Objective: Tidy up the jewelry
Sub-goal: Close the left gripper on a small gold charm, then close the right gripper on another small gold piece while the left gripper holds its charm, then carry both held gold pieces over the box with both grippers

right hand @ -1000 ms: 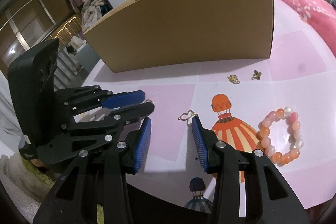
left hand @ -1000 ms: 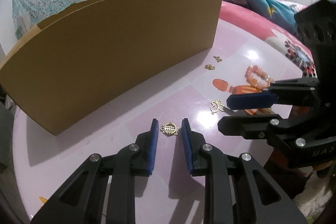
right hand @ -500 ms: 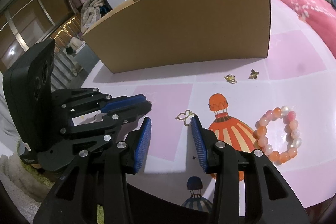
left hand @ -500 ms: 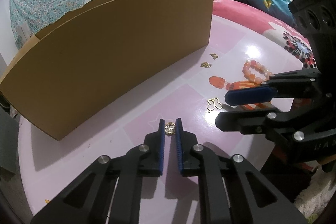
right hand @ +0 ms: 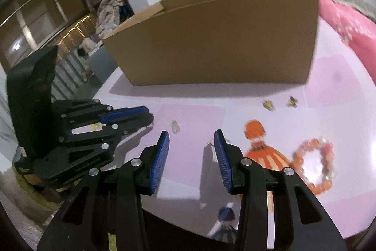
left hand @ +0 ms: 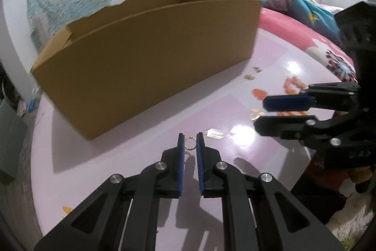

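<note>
My left gripper (left hand: 190, 141) is shut on a small round gold pendant (left hand: 190, 144) and holds it lifted above the pink table (left hand: 117, 152). My right gripper (right hand: 191, 140) is open and empty; it hovers over the table, with a gold butterfly charm (right hand: 210, 143) just left of its right finger. The open cardboard box (left hand: 145, 58) stands behind, also in the right wrist view (right hand: 218, 44). An orange bead bracelet (right hand: 315, 164) lies at the right. Two small gold charms (right hand: 279, 104) lie near the box.
The left gripper (right hand: 148, 119) shows in the right wrist view, low at the left. A small pale piece (right hand: 175, 127) lies on the table beside it. Pink bedding (right hand: 347, 22) borders the table at the right. The table's edge drops off at the left.
My left gripper closed on the gold pendant and lifted it off the table. My right gripper rose and shifted slightly, staying open.
</note>
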`<move>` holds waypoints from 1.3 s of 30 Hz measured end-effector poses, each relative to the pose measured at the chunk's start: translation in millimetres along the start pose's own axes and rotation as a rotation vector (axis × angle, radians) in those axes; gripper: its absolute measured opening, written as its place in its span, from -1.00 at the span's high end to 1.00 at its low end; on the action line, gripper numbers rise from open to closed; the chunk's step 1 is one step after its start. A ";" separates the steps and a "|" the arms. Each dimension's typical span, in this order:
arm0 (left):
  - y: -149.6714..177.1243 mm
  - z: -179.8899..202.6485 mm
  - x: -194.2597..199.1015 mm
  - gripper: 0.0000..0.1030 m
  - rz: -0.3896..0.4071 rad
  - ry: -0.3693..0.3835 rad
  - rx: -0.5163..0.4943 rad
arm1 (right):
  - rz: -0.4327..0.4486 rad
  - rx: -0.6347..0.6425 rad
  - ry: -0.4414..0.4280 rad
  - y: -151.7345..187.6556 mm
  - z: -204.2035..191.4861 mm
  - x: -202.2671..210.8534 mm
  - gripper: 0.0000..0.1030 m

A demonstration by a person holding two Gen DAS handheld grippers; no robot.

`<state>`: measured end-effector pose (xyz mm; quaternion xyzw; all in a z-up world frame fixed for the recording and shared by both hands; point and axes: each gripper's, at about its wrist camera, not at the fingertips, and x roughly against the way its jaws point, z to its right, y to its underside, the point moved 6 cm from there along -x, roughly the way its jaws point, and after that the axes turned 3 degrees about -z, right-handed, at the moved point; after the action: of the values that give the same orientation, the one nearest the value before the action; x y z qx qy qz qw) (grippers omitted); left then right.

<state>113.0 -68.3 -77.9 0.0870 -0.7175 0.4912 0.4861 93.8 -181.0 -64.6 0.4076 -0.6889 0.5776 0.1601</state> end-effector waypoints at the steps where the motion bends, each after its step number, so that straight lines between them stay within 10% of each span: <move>1: 2.6 -4.7 -0.4 0.82 -0.005 -0.006 0.017 | 0.002 0.009 -0.003 -0.9 -1.7 -2.0 0.29; 21: 12.7 -31.7 -0.7 0.82 0.000 0.002 0.093 | -0.028 0.250 0.090 -3.8 -22.2 -36.3 0.91; 39: 11.7 -33.7 3.6 0.82 0.018 -0.001 0.098 | 0.004 0.242 0.070 -6.3 -18.3 -14.9 0.95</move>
<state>124.7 -34.6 -80.9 0.1043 -0.6938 0.5300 0.4763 103.1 -158.4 -65.5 0.4022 -0.6088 0.6709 0.1325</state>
